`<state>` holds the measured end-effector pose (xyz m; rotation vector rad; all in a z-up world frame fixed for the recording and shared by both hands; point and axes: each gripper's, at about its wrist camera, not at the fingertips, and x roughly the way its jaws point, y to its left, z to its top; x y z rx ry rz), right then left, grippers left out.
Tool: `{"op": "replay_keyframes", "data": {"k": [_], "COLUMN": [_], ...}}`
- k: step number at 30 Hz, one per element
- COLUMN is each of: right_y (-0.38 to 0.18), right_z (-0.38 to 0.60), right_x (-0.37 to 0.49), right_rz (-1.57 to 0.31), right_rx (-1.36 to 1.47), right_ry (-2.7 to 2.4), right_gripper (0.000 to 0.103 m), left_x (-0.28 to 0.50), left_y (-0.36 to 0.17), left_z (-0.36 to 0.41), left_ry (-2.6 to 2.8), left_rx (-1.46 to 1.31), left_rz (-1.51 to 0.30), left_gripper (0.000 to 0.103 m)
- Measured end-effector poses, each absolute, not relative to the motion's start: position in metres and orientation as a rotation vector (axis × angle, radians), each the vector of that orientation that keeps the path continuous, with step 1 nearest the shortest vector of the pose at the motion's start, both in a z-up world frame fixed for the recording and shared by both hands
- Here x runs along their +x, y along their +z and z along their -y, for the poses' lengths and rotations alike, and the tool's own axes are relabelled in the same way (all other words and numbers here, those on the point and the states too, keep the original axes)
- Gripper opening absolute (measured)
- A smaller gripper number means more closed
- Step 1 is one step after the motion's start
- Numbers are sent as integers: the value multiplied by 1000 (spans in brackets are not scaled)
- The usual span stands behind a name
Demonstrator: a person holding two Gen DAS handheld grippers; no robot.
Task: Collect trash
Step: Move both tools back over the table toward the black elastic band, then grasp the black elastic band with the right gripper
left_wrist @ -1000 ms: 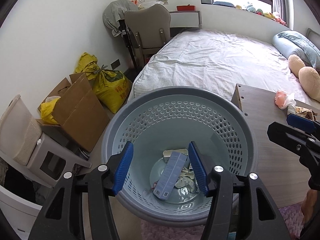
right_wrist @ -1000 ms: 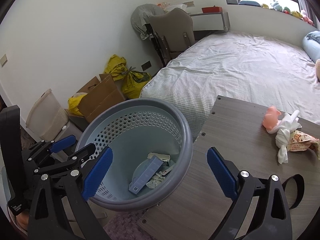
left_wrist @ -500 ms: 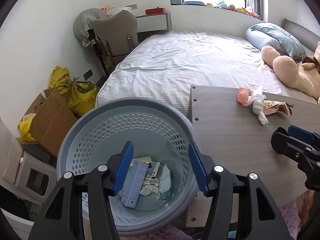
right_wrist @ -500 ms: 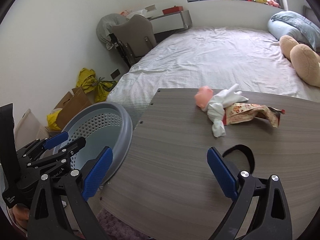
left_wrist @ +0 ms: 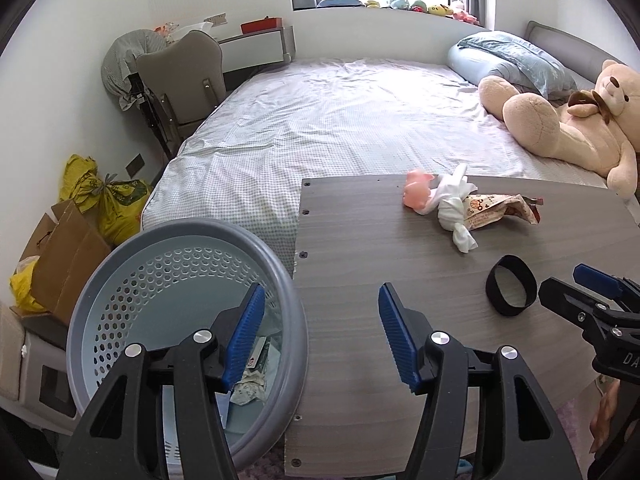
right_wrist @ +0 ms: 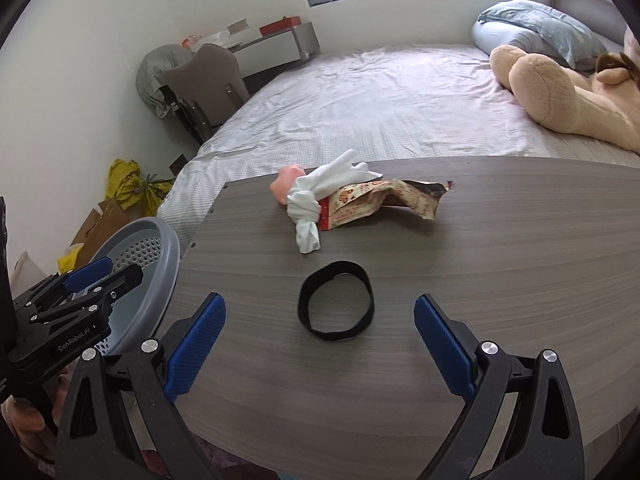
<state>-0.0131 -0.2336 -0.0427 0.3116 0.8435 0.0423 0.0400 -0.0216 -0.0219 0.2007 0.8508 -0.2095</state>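
Hovering wide and empty, the right hand-held gripper (right_wrist: pixel 318 340) faced the band (right_wrist: pixel 336 306) at twelve o'clock; the left hand-held gripper (left_wrist: pixel 320 334), half-open and empty, straddled the bin (left_wrist: pixel 280 264) rim, ready for drops.

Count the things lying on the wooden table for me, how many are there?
4, all toward the far edge: a pink toy, a knotted white cloth touching it, a torn snack wrapper beside the cloth, and a black band nearer the camera. Something small may hide under the cloth.
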Motion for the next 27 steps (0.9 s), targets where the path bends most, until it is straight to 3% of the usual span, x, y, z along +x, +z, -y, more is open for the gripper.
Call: {"op": "replay_keyframes", "data": {"k": [27], "right_y": [-73], "right_z": [228], "right_x": [12], "right_rz": [-918], "right_rx": [228], "right_ry": [-26], "right_gripper": [91], "left_x": [52], "left_y": [-38], "left_z": [28], "left_ry": [-205], "left_rx": [200], "left_rz": [-892], "left_gripper": [59]}}
